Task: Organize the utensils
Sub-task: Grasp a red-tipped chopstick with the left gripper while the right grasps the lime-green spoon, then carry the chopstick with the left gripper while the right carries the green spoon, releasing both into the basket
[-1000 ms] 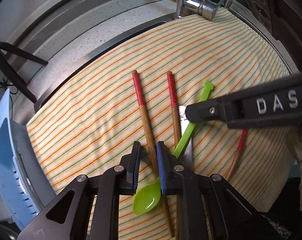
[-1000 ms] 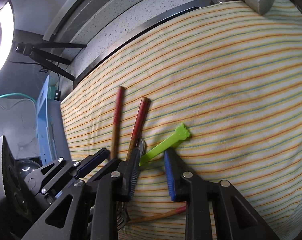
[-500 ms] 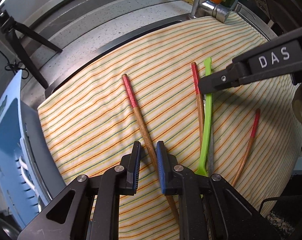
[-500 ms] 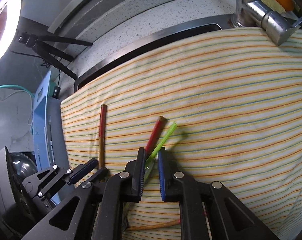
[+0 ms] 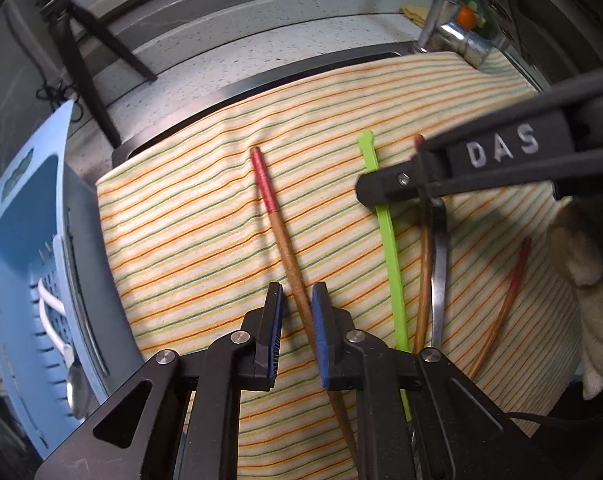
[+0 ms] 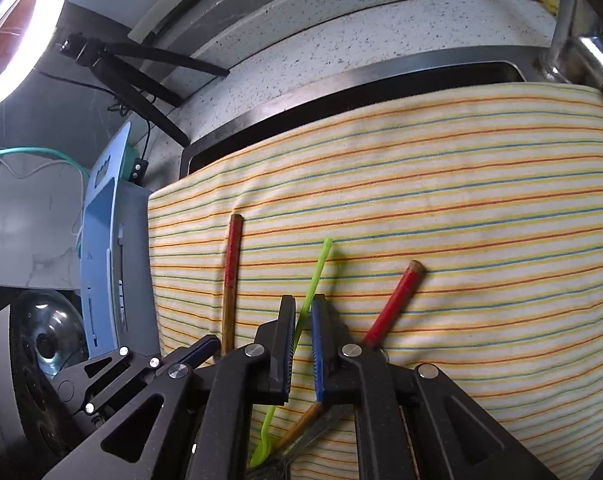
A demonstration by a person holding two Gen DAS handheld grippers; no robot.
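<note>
Utensils lie on a striped cloth (image 5: 189, 224). My left gripper (image 5: 297, 300) is shut on a wooden chopstick with a red end (image 5: 279, 228), which runs between its pads. My right gripper (image 6: 301, 312) is shut on a green plastic spoon (image 6: 315, 276); its handle passes between the pads and shows in the left wrist view (image 5: 387, 232). A second red-ended chopstick (image 6: 393, 304) and a metal utensil (image 5: 439, 264) pass beside and under the right gripper. A third chopstick (image 5: 509, 288) lies at the right.
A blue utensil basket (image 5: 25, 248) stands left of the cloth, with a white utensil and a spoon inside. A steel faucet (image 5: 457, 36) is at the back right. A tripod (image 5: 77, 56) stands behind on the speckled counter. A gloved hand (image 5: 593, 272) is at the right.
Both grippers have pulled back and lifted with what they hold. The green spoon and the chopstick beside it swung to the right, away from the left chopstick.
</note>
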